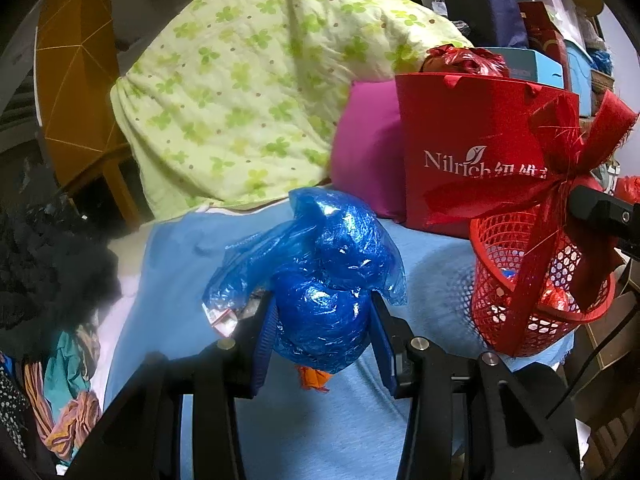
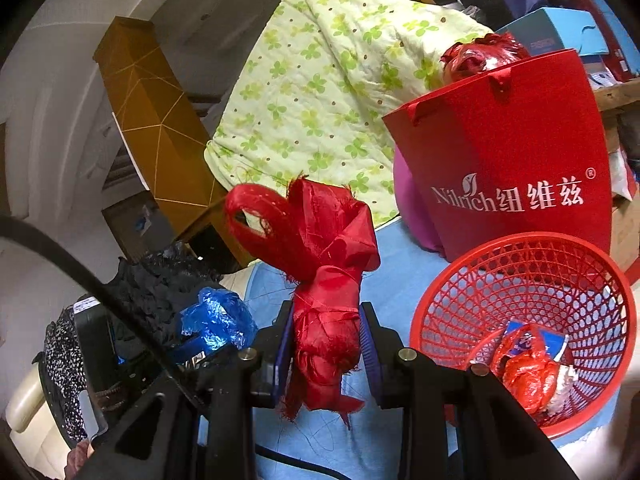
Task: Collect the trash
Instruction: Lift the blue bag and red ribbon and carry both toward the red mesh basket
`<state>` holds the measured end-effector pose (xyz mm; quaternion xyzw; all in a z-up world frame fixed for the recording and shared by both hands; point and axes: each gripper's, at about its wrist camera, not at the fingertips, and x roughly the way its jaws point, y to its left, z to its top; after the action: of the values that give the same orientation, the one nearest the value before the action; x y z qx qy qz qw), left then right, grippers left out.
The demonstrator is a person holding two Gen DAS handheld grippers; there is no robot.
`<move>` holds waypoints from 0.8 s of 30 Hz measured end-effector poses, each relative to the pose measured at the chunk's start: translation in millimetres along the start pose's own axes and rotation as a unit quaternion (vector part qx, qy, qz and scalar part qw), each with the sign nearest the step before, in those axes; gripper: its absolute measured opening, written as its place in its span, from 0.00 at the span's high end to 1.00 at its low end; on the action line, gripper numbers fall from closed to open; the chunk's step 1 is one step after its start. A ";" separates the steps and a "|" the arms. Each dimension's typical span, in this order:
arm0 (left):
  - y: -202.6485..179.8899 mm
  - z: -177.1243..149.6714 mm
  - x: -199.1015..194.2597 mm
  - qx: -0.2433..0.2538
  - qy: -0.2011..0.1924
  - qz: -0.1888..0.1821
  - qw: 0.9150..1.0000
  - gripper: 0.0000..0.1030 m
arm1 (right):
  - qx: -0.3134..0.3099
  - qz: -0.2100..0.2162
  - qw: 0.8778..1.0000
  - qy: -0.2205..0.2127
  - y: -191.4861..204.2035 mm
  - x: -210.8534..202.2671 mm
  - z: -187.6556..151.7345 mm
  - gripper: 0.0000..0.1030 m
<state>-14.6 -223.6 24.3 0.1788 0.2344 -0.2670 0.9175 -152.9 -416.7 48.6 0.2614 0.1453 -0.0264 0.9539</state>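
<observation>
Between the fingers of the left gripper [image 1: 324,340] sits a crumpled blue plastic bag [image 1: 320,280], clamped at its bulging lower part above the light blue sheet [image 1: 200,264]. It looks light, soft and slippery, so the thick middle seems the safest hold. Right gripper [image 2: 326,354] pinches a frayed red ribbon [image 2: 320,256] at its knot, just beside the red basket [image 2: 520,256], which already holds wrappers.

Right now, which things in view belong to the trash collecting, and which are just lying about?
Belongs to the job:
- blue plastic bag, held in left tongs
- red ribbon, held in right tongs
- red mesh basket, wrappers inside

Lying about:
- red Nilrich bag
- clover-print quilt
- magenta cushion
</observation>
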 end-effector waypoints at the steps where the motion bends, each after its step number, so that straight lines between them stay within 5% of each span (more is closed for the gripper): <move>1: -1.3 0.4 0.3 0.002 0.000 0.000 1.000 0.55 | 0.001 -0.001 1.000 -0.001 -0.6 -1.2 0.0 0.68; 24: -48.7 17.5 -5.3 0.049 -0.013 -0.030 0.998 0.55 | 0.033 -0.023 0.999 -0.034 -35.8 -33.1 7.7 0.68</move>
<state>-40.6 -268.0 31.7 0.2132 0.2148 -0.3082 0.9019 -187.0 -452.3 47.0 0.2880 0.1183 -0.0623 0.9482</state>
